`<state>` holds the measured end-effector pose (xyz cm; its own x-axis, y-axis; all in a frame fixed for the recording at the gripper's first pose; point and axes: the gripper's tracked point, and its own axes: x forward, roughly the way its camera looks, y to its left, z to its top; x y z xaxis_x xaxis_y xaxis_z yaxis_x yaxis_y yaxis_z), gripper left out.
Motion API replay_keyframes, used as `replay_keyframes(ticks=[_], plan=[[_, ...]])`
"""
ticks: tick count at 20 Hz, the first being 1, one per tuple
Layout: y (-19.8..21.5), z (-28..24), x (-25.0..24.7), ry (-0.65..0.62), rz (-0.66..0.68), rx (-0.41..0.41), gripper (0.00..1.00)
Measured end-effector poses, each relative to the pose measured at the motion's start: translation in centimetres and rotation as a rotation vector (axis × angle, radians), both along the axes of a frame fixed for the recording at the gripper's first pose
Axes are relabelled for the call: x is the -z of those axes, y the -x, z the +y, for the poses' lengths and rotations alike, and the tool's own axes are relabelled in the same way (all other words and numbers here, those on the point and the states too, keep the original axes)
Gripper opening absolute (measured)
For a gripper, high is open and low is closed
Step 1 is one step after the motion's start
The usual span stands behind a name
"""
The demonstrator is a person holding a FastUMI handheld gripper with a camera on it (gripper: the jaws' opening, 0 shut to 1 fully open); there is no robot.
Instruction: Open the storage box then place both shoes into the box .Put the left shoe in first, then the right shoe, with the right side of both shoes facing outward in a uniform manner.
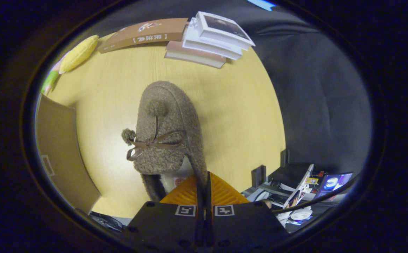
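A fuzzy grey-brown shoe [167, 130] with two pom-poms and a thin brown bow hangs just ahead of the fingers, toe pointing away, above the yellow table [239, 116]. My gripper [204, 177] is shut on the shoe, its two fingers pressed together on the rim of the shoe's opening on its right side. A flat brown panel of the storage box [61, 154] stands to the left of the shoe; I cannot see into the box.
Beyond the shoe, a stack of books [211, 40] and a long brown box [142, 35] lie at the table's far edge. A yellow plush toy [79, 53] rests at the far left. Clutter with cards and a small screen [309, 193] sits below the table's right edge.
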<state>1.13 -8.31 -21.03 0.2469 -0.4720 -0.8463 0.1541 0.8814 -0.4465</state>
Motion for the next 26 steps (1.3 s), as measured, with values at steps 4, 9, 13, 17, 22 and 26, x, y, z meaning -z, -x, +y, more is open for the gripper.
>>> replay_keyframes(ticks=[4, 9, 13, 17, 22, 26], plan=[[0.9, 1.5, -4.6, 0.073, -0.034, 0.002, 0.06], [1.3, 6.7, -9.7, 0.113, -0.084, -0.034, 0.06], [1.7, 13.1, -13.1, 0.104, -0.136, -0.086, 0.06], [2.3, 19.8, -14.9, 0.052, -0.186, -0.125, 0.06], [2.6, 26.5, -12.8, -0.007, -0.162, -0.192, 0.06], [2.9, 30.4, -8.6, -0.08, -0.098, -0.178, 0.06]])
